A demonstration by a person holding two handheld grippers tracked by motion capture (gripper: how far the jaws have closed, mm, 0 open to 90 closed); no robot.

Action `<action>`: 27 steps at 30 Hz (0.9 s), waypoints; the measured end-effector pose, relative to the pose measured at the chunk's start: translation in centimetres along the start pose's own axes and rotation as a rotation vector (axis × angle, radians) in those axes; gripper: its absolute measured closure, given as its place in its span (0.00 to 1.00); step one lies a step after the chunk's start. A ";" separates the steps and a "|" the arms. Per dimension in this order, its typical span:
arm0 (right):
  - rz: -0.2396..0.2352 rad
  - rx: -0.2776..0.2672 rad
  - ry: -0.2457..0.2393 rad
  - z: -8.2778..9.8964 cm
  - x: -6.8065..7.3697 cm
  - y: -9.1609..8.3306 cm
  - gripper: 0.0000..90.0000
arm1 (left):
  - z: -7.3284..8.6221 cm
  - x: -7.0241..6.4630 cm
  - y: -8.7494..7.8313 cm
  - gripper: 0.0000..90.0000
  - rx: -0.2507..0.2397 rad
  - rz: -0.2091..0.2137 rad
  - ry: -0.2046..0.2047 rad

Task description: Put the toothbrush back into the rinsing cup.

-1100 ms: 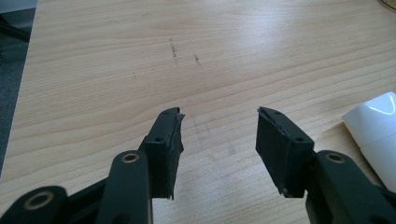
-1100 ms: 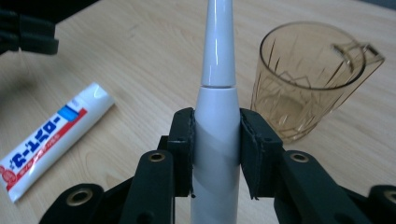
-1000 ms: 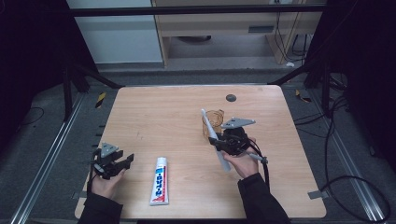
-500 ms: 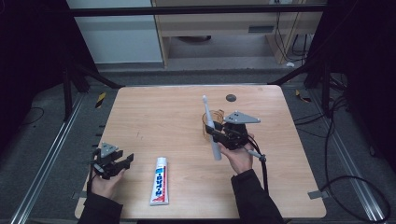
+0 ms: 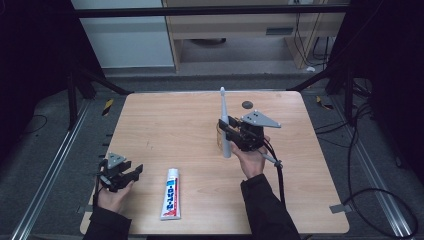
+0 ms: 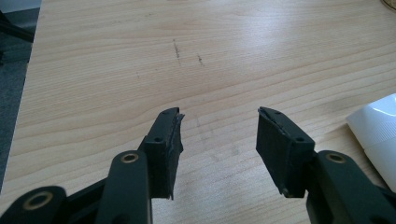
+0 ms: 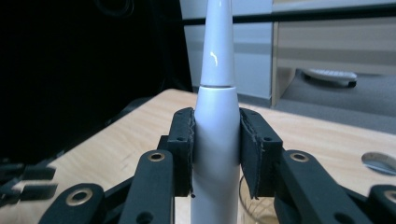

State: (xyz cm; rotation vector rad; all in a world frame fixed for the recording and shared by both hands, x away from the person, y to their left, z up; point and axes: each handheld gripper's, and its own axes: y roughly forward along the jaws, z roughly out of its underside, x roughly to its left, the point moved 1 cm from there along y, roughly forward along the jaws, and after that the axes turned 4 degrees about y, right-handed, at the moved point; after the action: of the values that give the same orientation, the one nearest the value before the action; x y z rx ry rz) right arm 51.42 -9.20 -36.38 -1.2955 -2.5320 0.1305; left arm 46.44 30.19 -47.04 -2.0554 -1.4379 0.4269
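The electric toothbrush (image 5: 224, 122) — white, with a thick smooth handle tapering to a slim neck — stands nearly upright, lifted off the table, its handle clamped between the right gripper's (image 5: 229, 131) two black pads (image 7: 183, 150) — narrow end pointing up, thick end below the jaws.

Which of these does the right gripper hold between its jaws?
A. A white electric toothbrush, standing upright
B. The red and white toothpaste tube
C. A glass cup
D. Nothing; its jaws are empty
A: in the right gripper view the pads of the right gripper press on both sides of the white electric toothbrush, which points upward, while the toothpaste tube lies flat on the table.
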 end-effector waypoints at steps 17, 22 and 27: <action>0.078 -0.099 0.030 -1.3 -1.5 2.0 0.75 | 0.0 0.1 0.0 0.55 -0.001 -0.004 -0.003; 0.095 -0.124 0.048 -1.6 -2.1 2.5 0.75 | 0.0 0.1 0.0 0.55 -0.002 -0.004 -0.003; 0.116 -0.142 0.054 -1.8 -2.5 2.9 0.75 | 0.0 0.1 -0.1 0.55 -0.005 -0.005 -0.003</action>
State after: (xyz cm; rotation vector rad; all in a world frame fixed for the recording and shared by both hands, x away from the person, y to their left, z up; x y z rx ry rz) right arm 55.58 -9.61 -35.83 -1.4793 -2.4587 -0.0611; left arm 46.43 30.34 -47.00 -2.0550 -1.4475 0.4253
